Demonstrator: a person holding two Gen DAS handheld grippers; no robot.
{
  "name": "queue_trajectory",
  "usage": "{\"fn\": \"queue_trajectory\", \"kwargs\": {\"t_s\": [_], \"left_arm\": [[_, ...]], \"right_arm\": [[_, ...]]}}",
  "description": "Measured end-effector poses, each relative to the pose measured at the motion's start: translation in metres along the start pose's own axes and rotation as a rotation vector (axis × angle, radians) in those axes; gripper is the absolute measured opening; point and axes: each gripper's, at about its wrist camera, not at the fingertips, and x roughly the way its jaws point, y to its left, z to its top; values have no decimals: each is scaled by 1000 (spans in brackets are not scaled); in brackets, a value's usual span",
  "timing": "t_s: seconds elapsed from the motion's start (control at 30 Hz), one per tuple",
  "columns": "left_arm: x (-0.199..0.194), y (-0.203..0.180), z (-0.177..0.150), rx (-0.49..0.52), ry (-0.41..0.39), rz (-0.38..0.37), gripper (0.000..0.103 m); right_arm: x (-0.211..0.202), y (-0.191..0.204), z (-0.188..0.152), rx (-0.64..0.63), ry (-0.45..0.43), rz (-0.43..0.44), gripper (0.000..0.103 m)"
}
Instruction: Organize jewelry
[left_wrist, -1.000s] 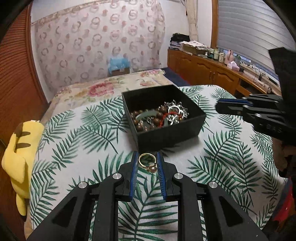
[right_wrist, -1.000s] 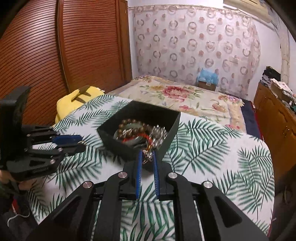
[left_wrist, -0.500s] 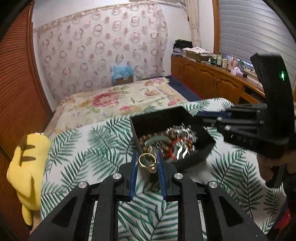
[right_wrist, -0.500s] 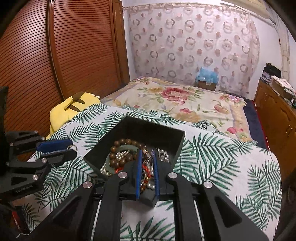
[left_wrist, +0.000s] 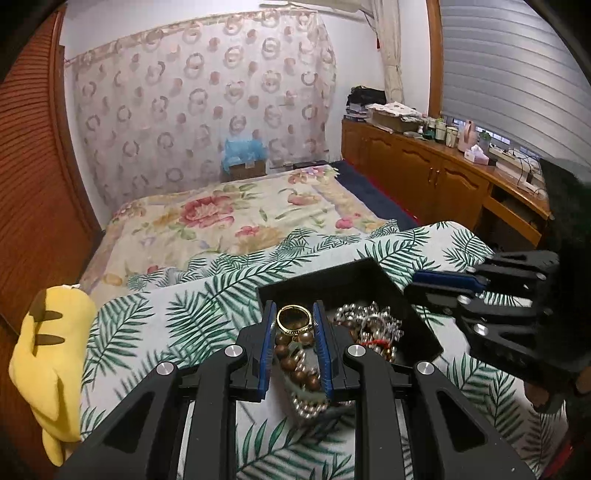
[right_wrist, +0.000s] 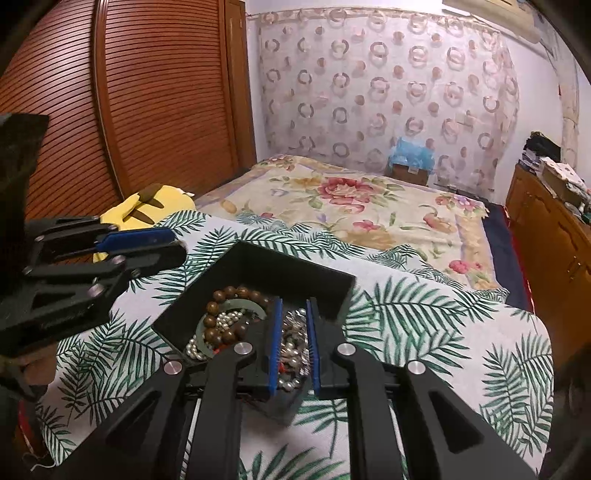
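A black open box (left_wrist: 332, 280) (right_wrist: 280, 266) sits on the palm-leaf cloth and holds brown bead bracelets (right_wrist: 225, 295), pearls and silver chains (left_wrist: 373, 321). My left gripper (left_wrist: 294, 314) is shut on a gold ring (left_wrist: 293, 319) with a brown pearl and holds it over the box's near left part. It shows at the left of the right wrist view (right_wrist: 147, 243). My right gripper (right_wrist: 291, 314) hangs over the box's near right part, its fingers slightly apart with a silver piece (right_wrist: 291, 339) between them; whether they grip it is unclear. It shows in the left wrist view (left_wrist: 443, 284).
A yellow plush toy (left_wrist: 48, 350) (right_wrist: 147, 203) lies at the cloth's left edge. A floral bedspread (left_wrist: 240, 218) stretches beyond. Wooden cabinets (left_wrist: 424, 177) run along the right, a slatted wooden wardrobe (right_wrist: 147, 103) along the left.
Both grippers moved forward from the cloth until they hang over the box. The left one still holds the gold ring. The right one's fingers opened slightly.
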Motion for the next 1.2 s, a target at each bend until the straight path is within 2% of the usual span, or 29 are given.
{"fn": "queue_trajectory", "kwargs": {"t_s": [0.33, 0.4, 0.57, 0.8, 0.87, 0.93, 0.97, 1.03, 1.1, 1.2], "left_arm": [[31, -6, 11, -32, 24, -23, 19], [30, -7, 12, -29, 19, -24, 30], [24, -10, 10, -11, 4, 16, 41], [-9, 1, 4, -35, -62, 71, 83], [-18, 4, 3, -53, -77, 79, 90], [-28, 7, 1, -70, -100, 96, 95], [-34, 8, -1, -76, -118, 111, 96], [-41, 8, -3, -88, -126, 134, 96], [-47, 9, -5, -97, -123, 161, 96], [-57, 7, -11, -99, -126, 168, 96]], "right_arm": [[-23, -18, -13, 41, -17, -24, 14], [-26, -19, -14, 45, -19, -27, 14], [-31, -24, -18, 69, -29, -42, 14], [-42, -29, -23, 137, -67, -82, 14], [-46, -30, -23, 156, -80, -88, 21], [-50, -30, -23, 178, -99, -96, 48], [-52, -30, -22, 186, -107, -101, 53], [-56, -30, -22, 204, -125, -121, 74], [-59, -29, -22, 217, -133, -130, 85], [-64, -23, -21, 210, -147, -147, 95]]}}
